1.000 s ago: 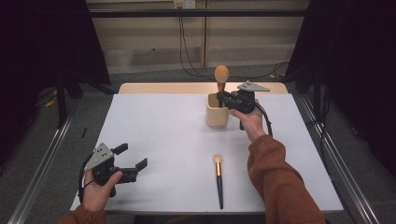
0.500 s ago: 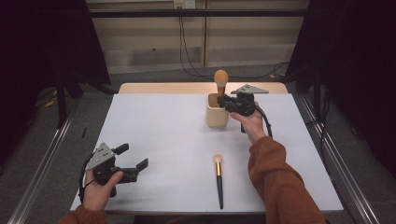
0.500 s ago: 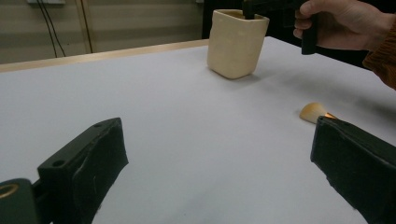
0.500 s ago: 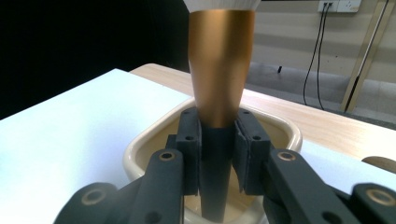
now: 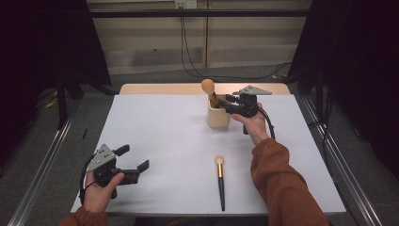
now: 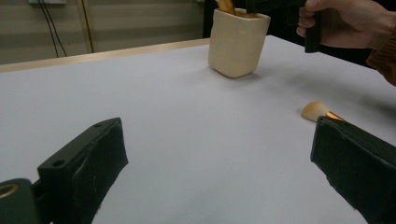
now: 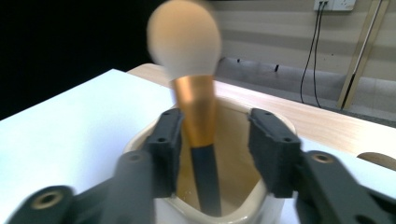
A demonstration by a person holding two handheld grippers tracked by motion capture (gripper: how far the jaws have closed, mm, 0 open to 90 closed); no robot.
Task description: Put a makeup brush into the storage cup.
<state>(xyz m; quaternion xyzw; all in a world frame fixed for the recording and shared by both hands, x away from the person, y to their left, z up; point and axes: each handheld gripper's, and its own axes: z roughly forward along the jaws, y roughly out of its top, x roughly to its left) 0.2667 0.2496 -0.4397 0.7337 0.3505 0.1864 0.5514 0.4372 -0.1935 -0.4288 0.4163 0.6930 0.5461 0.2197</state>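
Jaws of the right gripper point(image 5: 227, 100) have just been opening over a cream cup point(image 5: 219, 116) at the far side of the white surface point(image 5: 169, 136), and the large makeup brush point(image 5: 210, 92) stands between them, its dark handle down inside the cup and its round pale head up above the rim. In the right gripper view the left pad point(image 7: 167, 140) sits at or just beside the brush's gold ferrule point(image 7: 196, 109), while the right pad point(image 7: 273, 149) stands clear with a gap; the brush looks released, leaning in the cup rather than gripped. A second earlier the high view showed the same jaws closed on that brush at the same spot, so the change is the letting go, not a move of the hand.

A smaller brush point(image 5: 220, 181) lies flat on the surface near the front edge, pale head pointing away from the person, well apart from the cup. The left gripper point(image 5: 134, 164) rests low at the near left corner, its jaws wide apart with nothing between them; from its own view the small brush's head point(image 6: 315, 110) shows just past one jaw.

Judged from this, one brush is delivered into the cup and the one on the surface appears to be next; the right gripper would first need to lift clear without tipping the brush it has just freed.
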